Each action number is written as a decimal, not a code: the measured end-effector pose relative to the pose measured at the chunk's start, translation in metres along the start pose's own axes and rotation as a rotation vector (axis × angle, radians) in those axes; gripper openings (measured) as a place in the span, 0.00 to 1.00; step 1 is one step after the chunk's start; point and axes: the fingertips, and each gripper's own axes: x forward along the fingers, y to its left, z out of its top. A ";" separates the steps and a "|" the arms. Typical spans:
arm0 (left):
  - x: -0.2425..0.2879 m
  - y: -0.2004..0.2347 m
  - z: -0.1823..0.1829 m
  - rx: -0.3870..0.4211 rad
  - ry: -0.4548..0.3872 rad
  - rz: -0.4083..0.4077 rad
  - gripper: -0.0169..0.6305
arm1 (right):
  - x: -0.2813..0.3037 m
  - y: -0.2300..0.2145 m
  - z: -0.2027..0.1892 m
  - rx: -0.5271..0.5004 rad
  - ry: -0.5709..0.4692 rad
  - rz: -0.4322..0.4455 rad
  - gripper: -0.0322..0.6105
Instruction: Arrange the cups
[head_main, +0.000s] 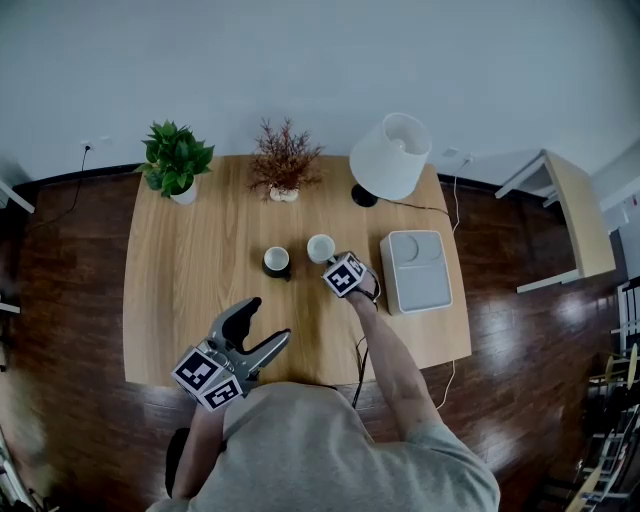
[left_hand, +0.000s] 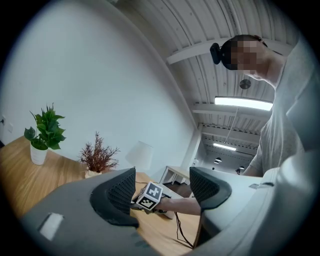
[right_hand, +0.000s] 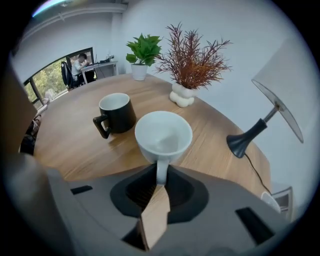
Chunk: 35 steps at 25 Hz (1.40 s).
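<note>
Desk (head_main: 180, 290), light wood, seen from above, with two cups near its centre.

- White cup (right_hand: 163, 136): found upright on the desk, just right of the black cup (right_hand: 116, 114) and apart from it. Its handle is turned towards the person.
- Right hand-held gripper (right_hand: 160, 182): jaws are drawn in narrow and clamped on the white cup's handle, which is seen pinched between the two pads. The gripper is angled steeply downward at the cup.
- Black cup: set upright, handle turned to the near left in the right gripper view, touched by nothing.
- Left hand-held gripper (left_hand: 162, 187): jaws are spread wide, and nothing is held between them. It is kept level over the near edge of the desk, well apart from both cups.
- Along the far edge are noted a green potted plant (head_main: 175, 160), a reddish dried plant (head_main: 284, 165) in a small white pot, and a white lamp (head_main: 390, 157).
- A pale boxy device (head_main: 416, 270) is placed just right of the right hand-held gripper.
</note>
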 end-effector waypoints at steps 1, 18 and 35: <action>-0.001 0.000 -0.001 -0.001 0.001 0.001 0.53 | -0.002 0.002 0.000 0.035 -0.019 0.003 0.15; 0.016 -0.007 -0.012 -0.029 0.038 -0.052 0.53 | -0.147 -0.107 -0.058 0.644 -0.521 -0.046 0.15; 0.024 -0.016 -0.016 -0.011 0.062 -0.050 0.53 | -0.155 -0.248 -0.219 0.837 -0.375 -0.438 0.15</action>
